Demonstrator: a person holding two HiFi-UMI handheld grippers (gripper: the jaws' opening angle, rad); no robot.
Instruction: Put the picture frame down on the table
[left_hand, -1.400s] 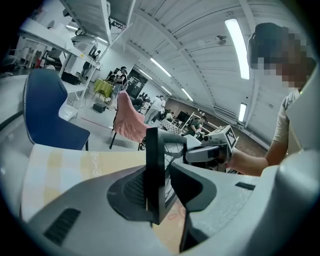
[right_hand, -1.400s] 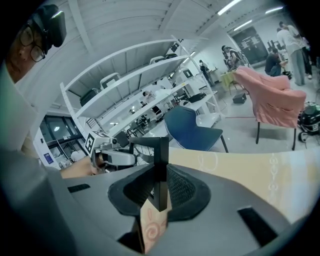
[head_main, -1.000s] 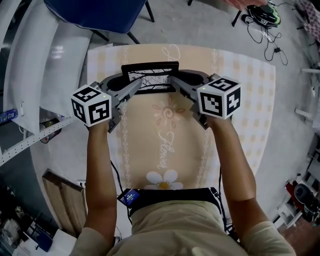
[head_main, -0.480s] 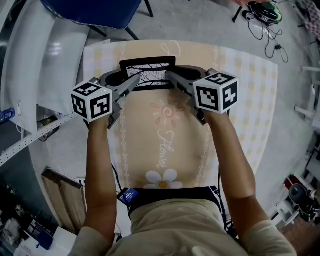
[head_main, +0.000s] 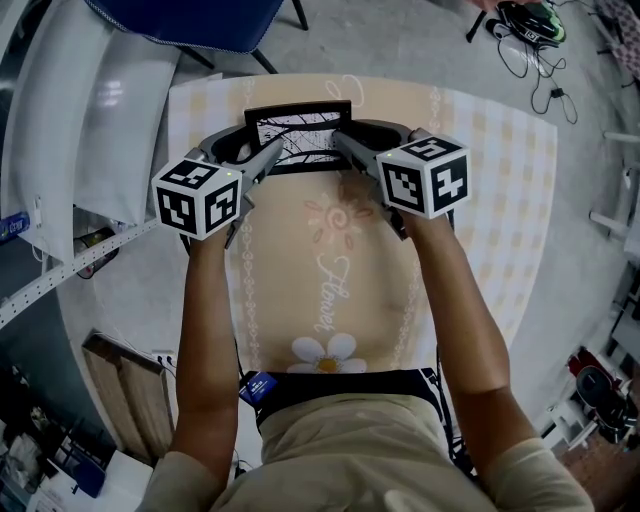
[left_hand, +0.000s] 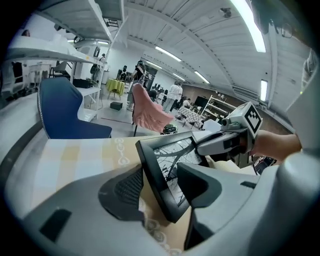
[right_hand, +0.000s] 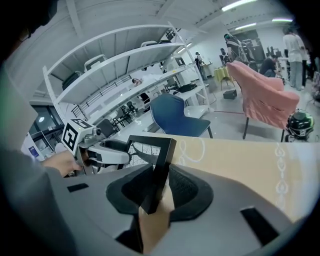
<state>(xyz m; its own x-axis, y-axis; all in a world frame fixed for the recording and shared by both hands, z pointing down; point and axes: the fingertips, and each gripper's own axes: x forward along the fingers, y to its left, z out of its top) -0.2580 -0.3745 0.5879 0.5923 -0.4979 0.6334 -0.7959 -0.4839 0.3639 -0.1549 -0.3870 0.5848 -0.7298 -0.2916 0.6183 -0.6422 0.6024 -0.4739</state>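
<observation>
Picture frame (head_main: 298, 135) tilted on table (head_main: 480, 200), left tool (head_main: 252, 152) and right tool (head_main: 350, 145) just spread wider than before, frame between each.

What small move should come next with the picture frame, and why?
Probably draw the left gripper and right gripper slowly back off the picture frame. Its lower edge seems to rest on the table, and both pairs of jaws have just been opening around its sides.

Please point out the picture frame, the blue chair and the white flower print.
picture frame (head_main: 298, 135), head view, on its glass.
blue chair (left_hand: 62, 107), left gripper view, on its backrest.
white flower print (head_main: 341, 350), head view, on a petal.
</observation>
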